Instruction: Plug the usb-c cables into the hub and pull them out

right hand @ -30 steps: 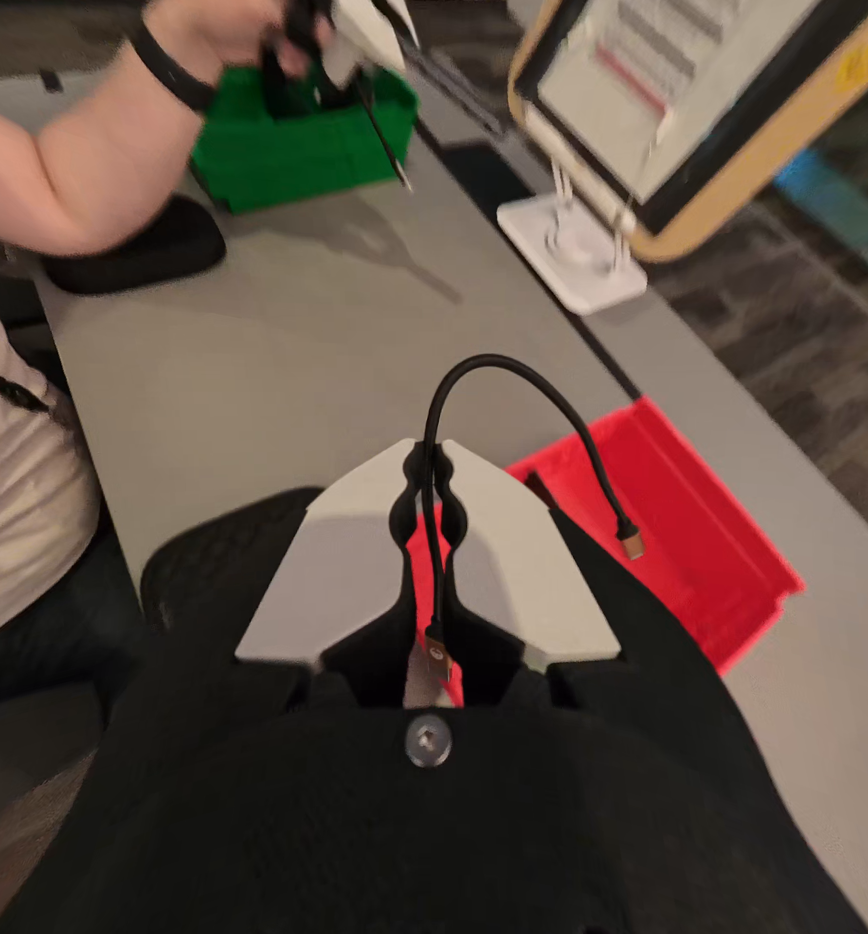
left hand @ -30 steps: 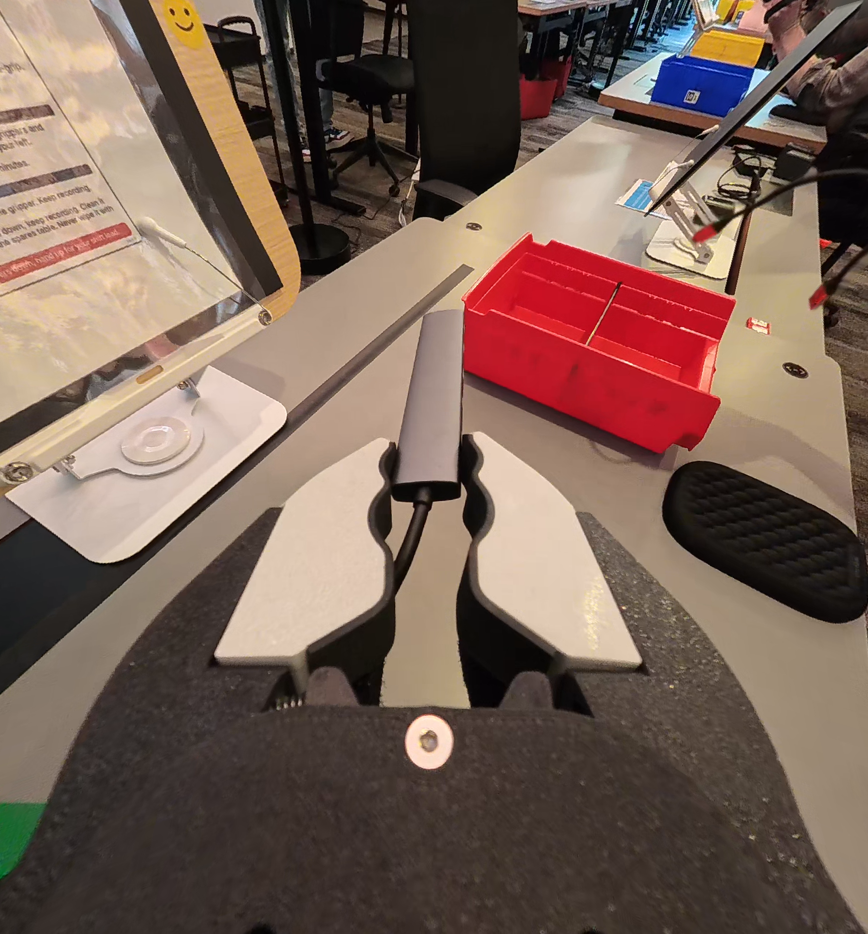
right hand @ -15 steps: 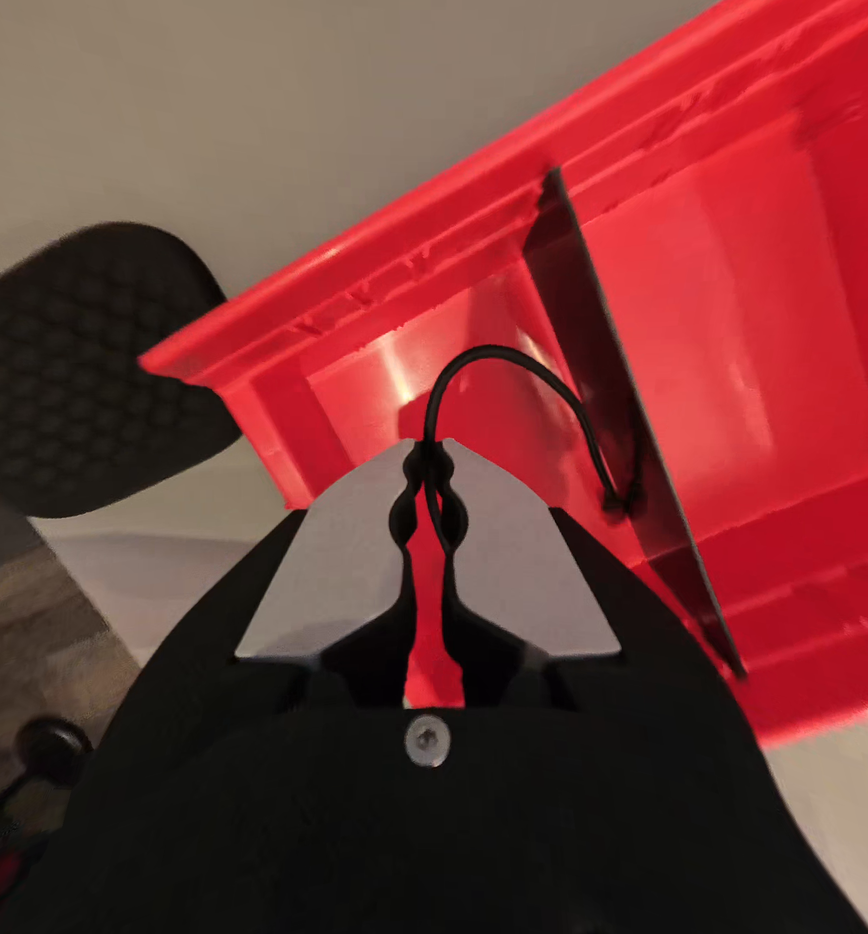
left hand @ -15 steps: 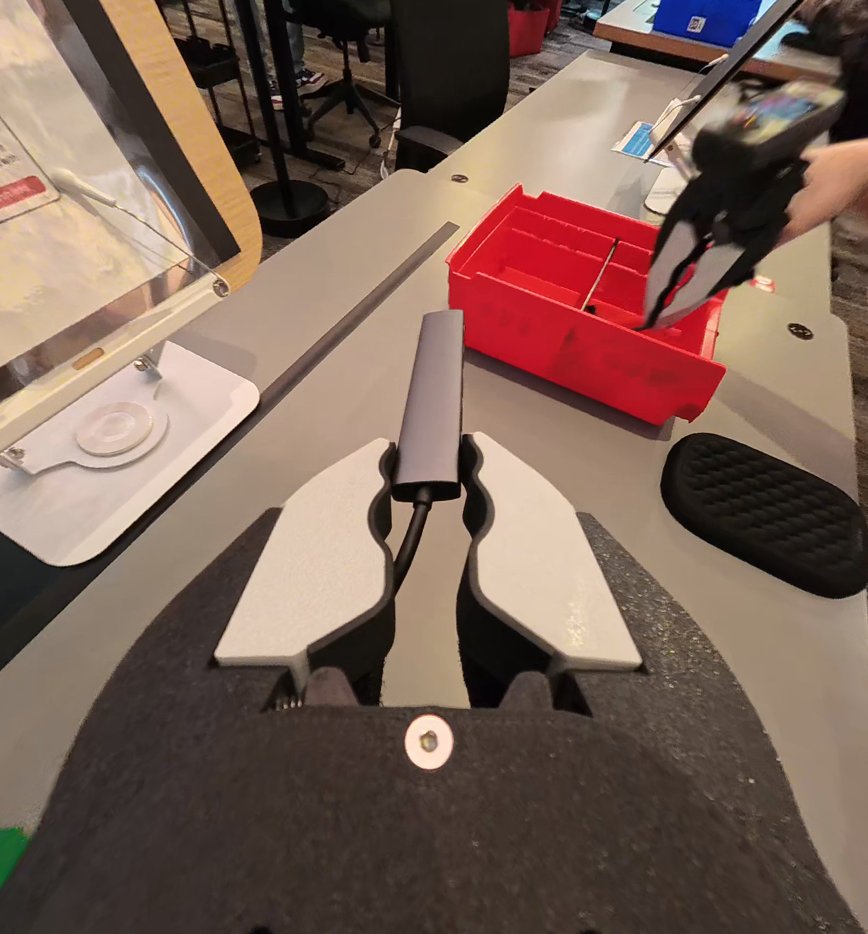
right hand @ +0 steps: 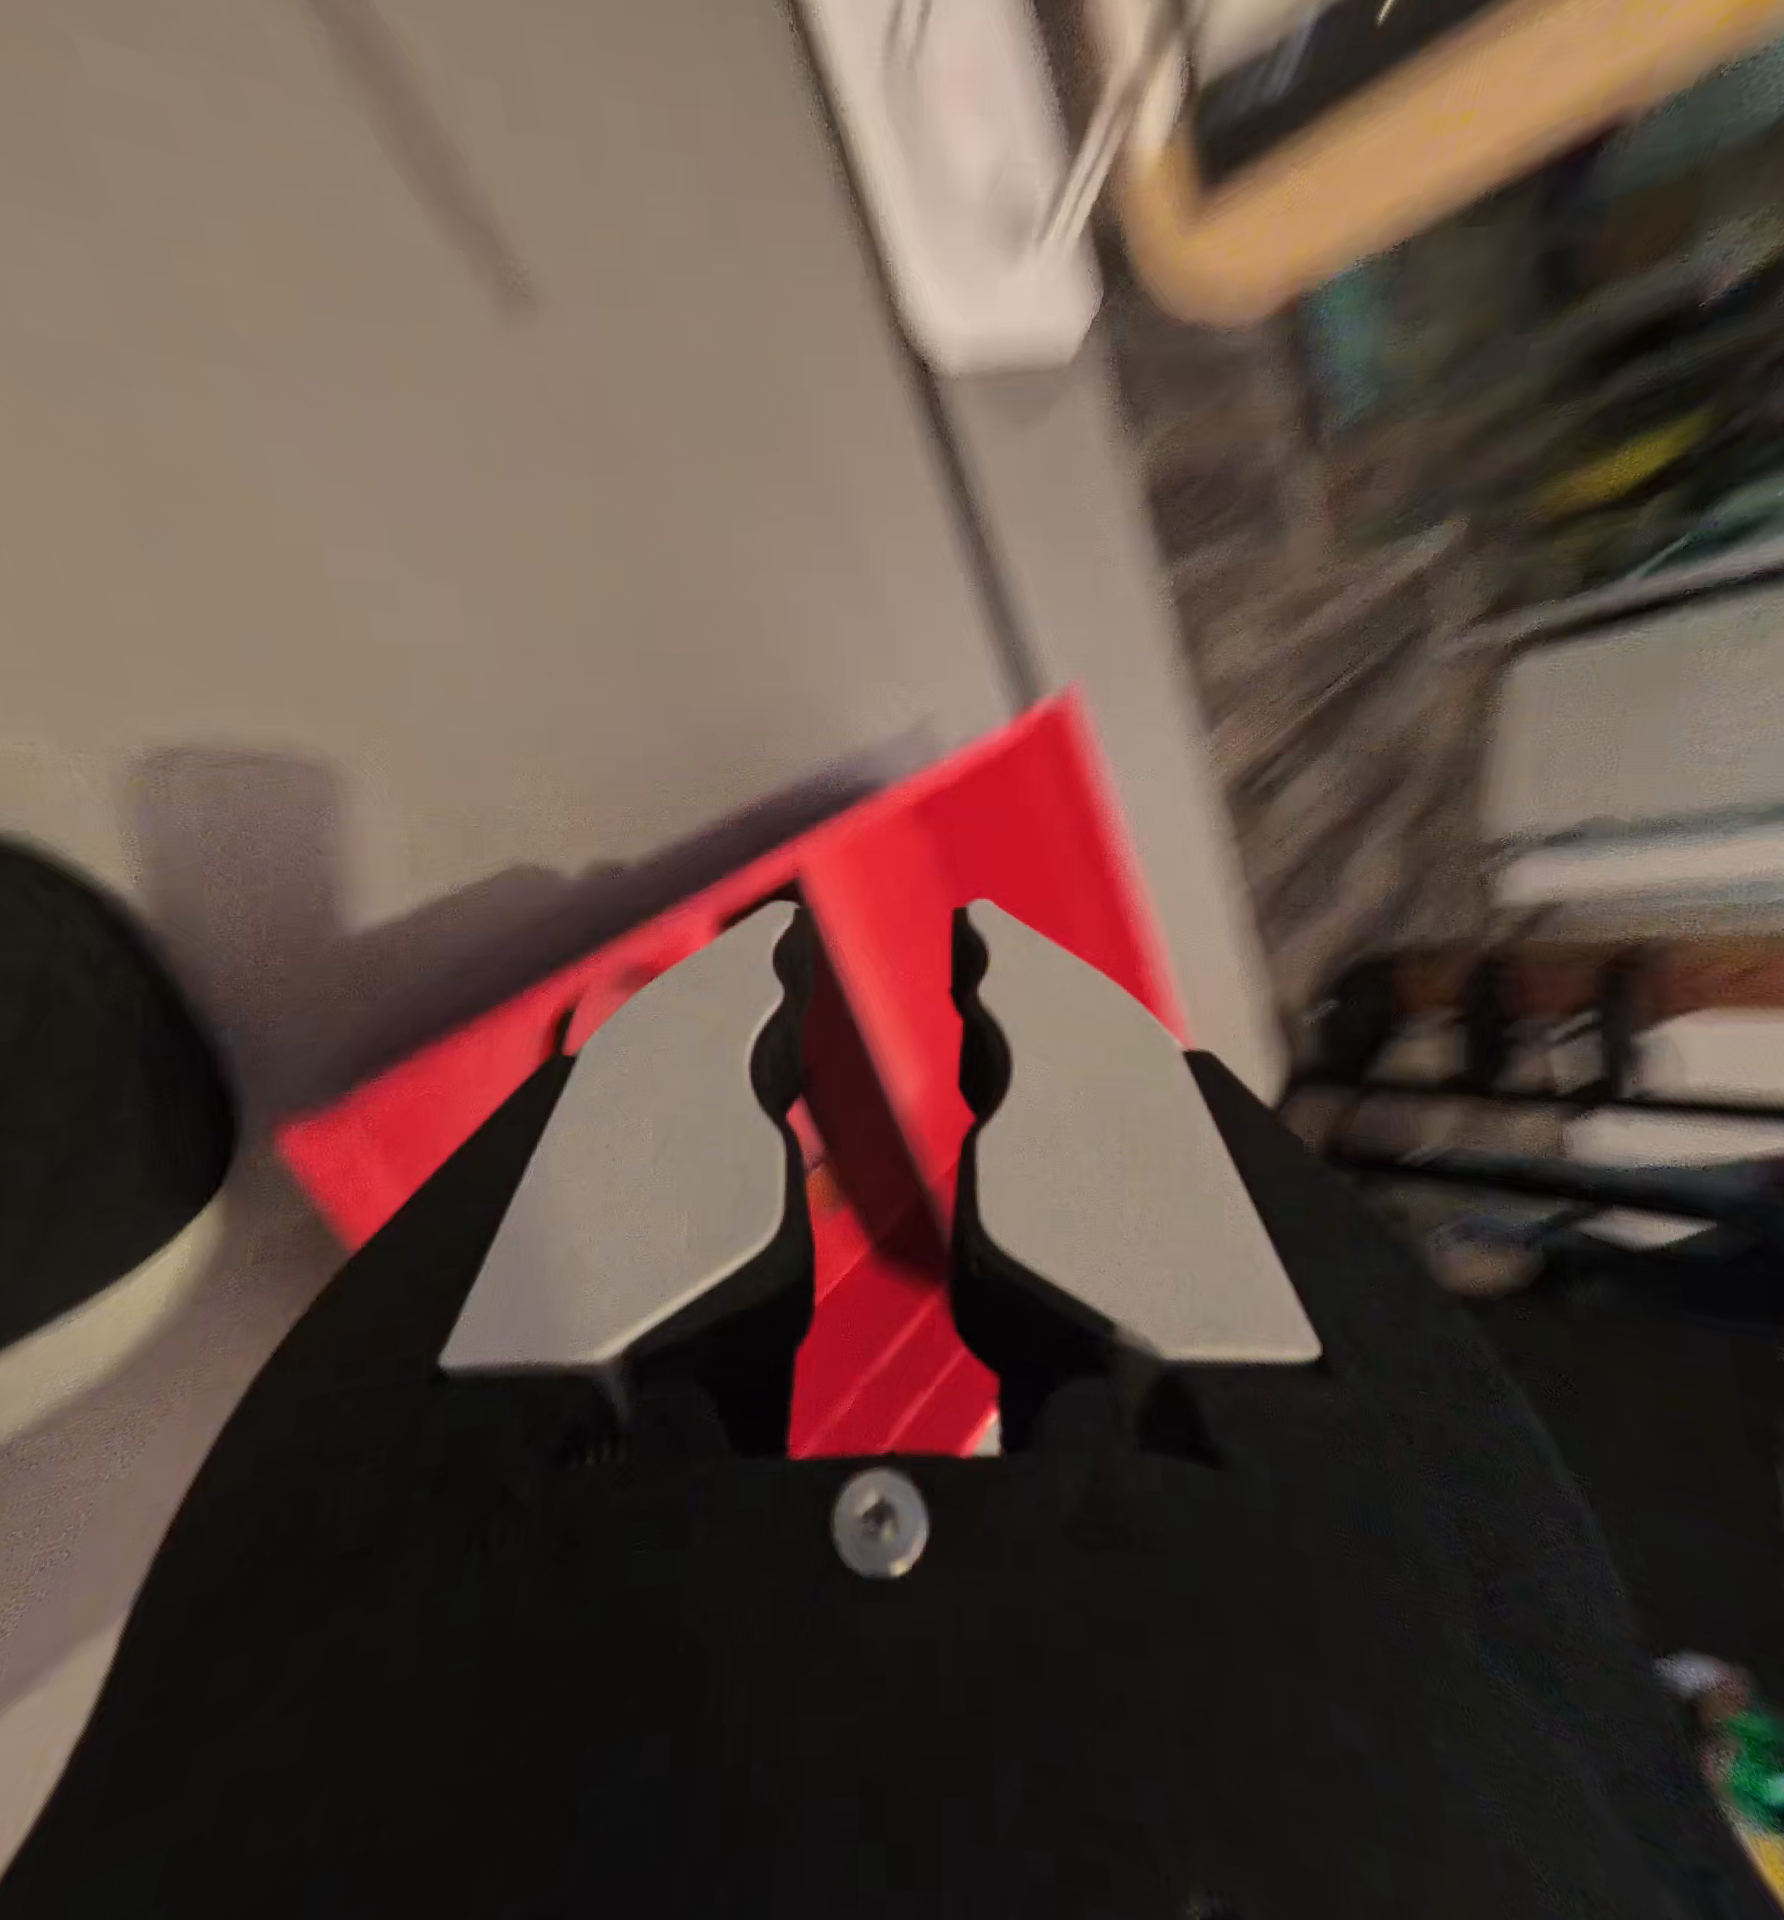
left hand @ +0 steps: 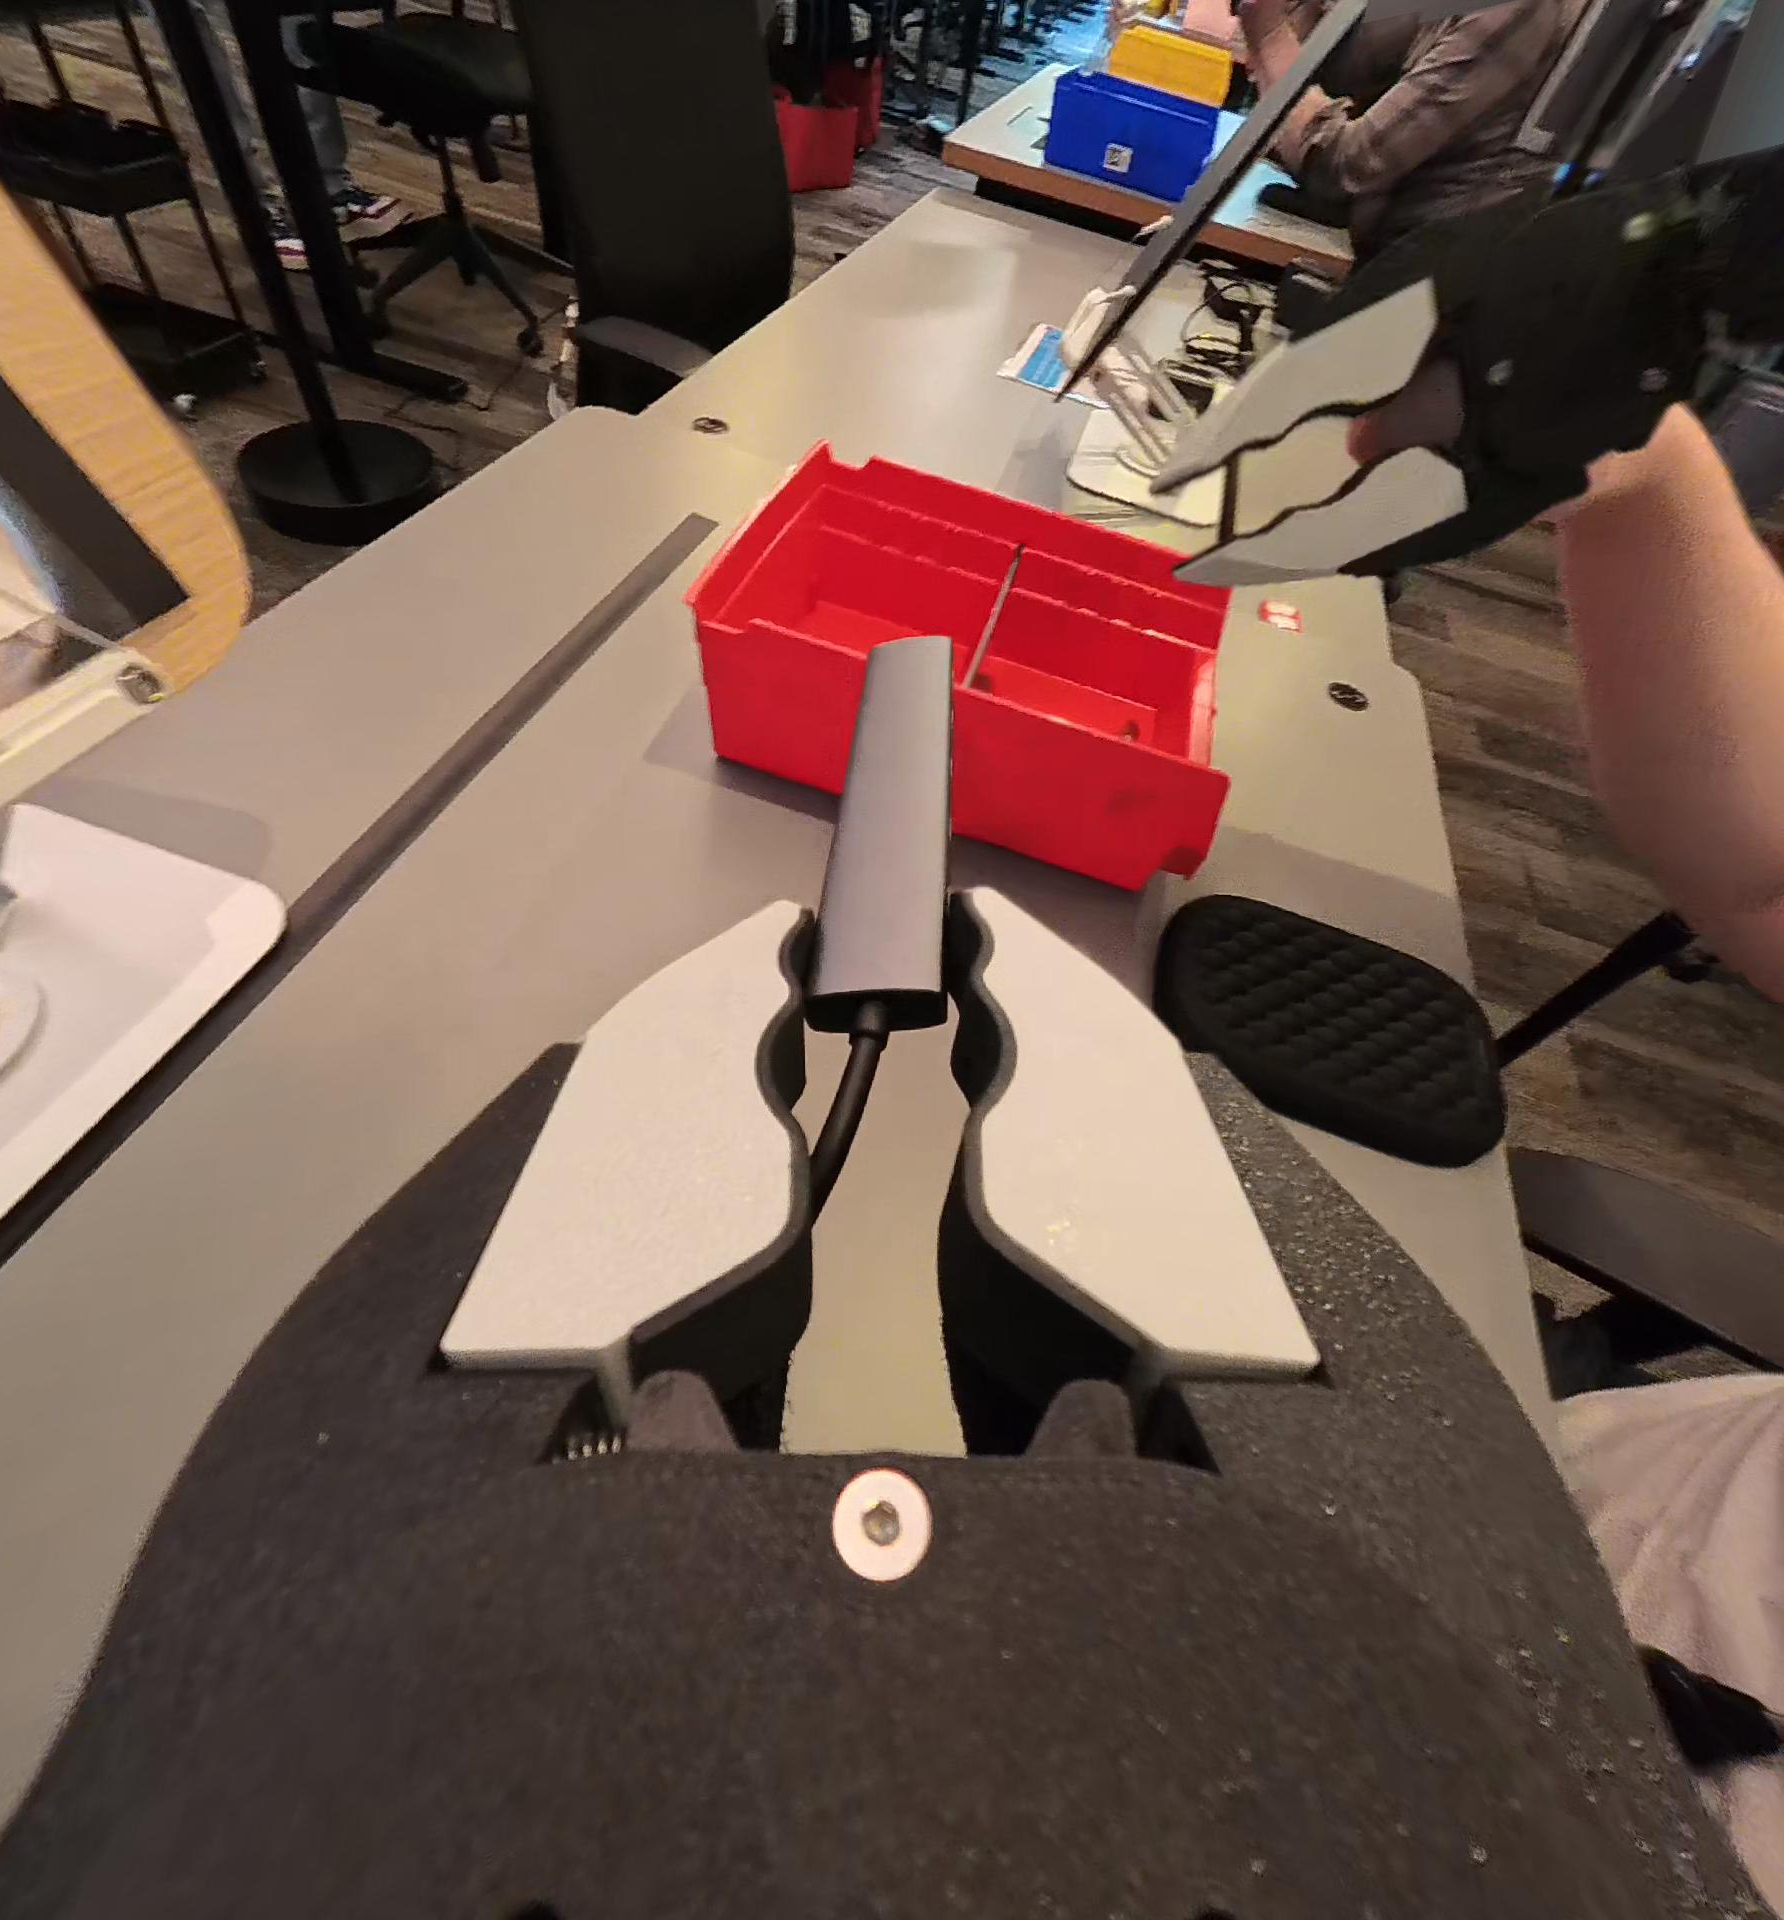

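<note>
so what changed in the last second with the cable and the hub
The right gripper carried the short black cable to the red bin, let it go, and now hangs open and empty above it. The cable is not visible now. The left gripper stays shut on the hub.

The hub [left hand: 890, 821] is looking like smooth matt dark metal. The red bin [left hand: 1075, 774] is showing slightly glossy plastic. The desk [left hand: 472, 883] is appearing smooth, matt grey. The fingers [left hand: 659, 1164] are showing matt grey plates, and the black pad [left hand: 1324, 1029] is looking rough, textured.
</note>
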